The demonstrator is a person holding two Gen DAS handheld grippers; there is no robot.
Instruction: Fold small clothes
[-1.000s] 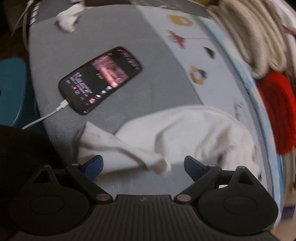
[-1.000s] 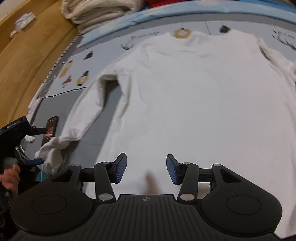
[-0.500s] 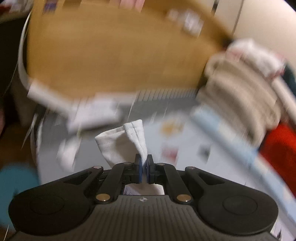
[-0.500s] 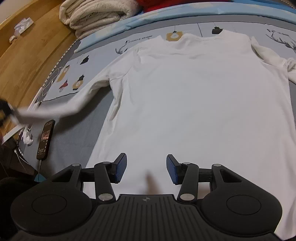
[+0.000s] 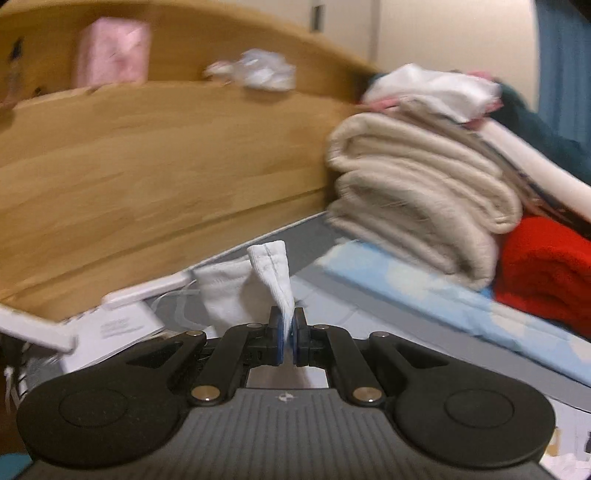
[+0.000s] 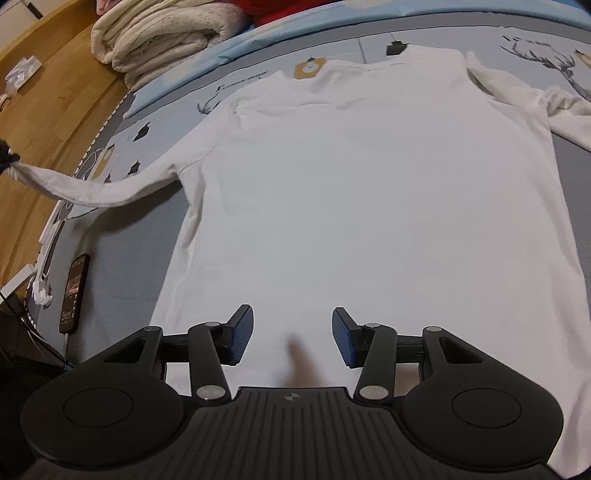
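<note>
At the far left of the right wrist view, the left tongs [image 6: 4, 159] show only as a dark tip at the frame edge, clamped on the cuff of the white shirt's left sleeve [image 6: 92, 186]; the left wrist view confirms it, with the left tongs [image 5: 287, 332] pressed together on a pinch of the white cuff [image 5: 271, 273] that stands up between the pads. From that grip the sleeve runs taut and lifted off the bed, its long axis pointing rightward toward the shoulder seam. Below it, near the left edge of the mattress, a phone [image 6: 74, 291] lies on its cable beside a crumpled tissue [image 6: 41, 293]. Moving right, the white shirt [image 6: 369, 192] lies flat and spread on the patterned bedsheet [image 6: 229, 86], collar away from the camera and hem toward it. The right tongs [image 6: 292, 341] hover over the hem area with fingers wide apart, gripping nothing. At the far right the other sleeve [image 6: 535, 107] lies bent on the sheet, untouched. A stack of folded blankets [image 6: 162, 35] sits beyond the collar at upper left. The coming move likely turns on the held sleeve: the shirt body lies to the right of the left tongs, so carrying the cuff rightward along the sleeve's own axis would lay it across the chest; the left hand is plainly the nearer one for that.
</note>
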